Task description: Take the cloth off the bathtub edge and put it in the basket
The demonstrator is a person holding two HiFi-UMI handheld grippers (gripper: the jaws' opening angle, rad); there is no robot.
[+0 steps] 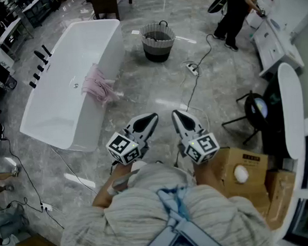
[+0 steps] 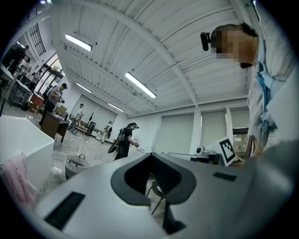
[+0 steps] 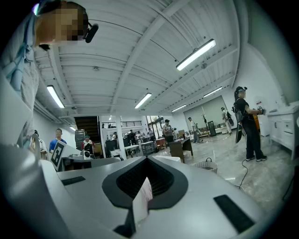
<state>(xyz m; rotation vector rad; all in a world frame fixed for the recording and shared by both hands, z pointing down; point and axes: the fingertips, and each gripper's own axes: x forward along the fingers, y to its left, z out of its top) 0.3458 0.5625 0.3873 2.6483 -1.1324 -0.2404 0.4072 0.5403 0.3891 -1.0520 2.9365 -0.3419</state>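
A grey marble floor fills the head view. On its left side stands a long white freestanding bathtub, set at a slant, with black tap fittings along its far-left rim.

At the bottom of the view is the person in a pale striped shirt who holds both tools close to the chest. A second person in black clothes stands far off at the top right. Just to the right of the near person sits a brown cardboard box.

The grey woven basket with dark loop handles stands upright on the floor beyond the tub's far end, near it but apart from it.

The pink cloth lies crumpled over the bathtub's right-hand edge, about halfway along, with part of it hanging down the outer wall. It is well apart from the basket.

The left gripper and the right gripper are side by side, held level and pointing out over the floor. They are well short of the tub and the cloth. Each gripper's own view shows its jaws brought together and empty, with only a thin slit between them.

A black cable trails across the floor to a white power strip. A small white ball rests on the cardboard box.
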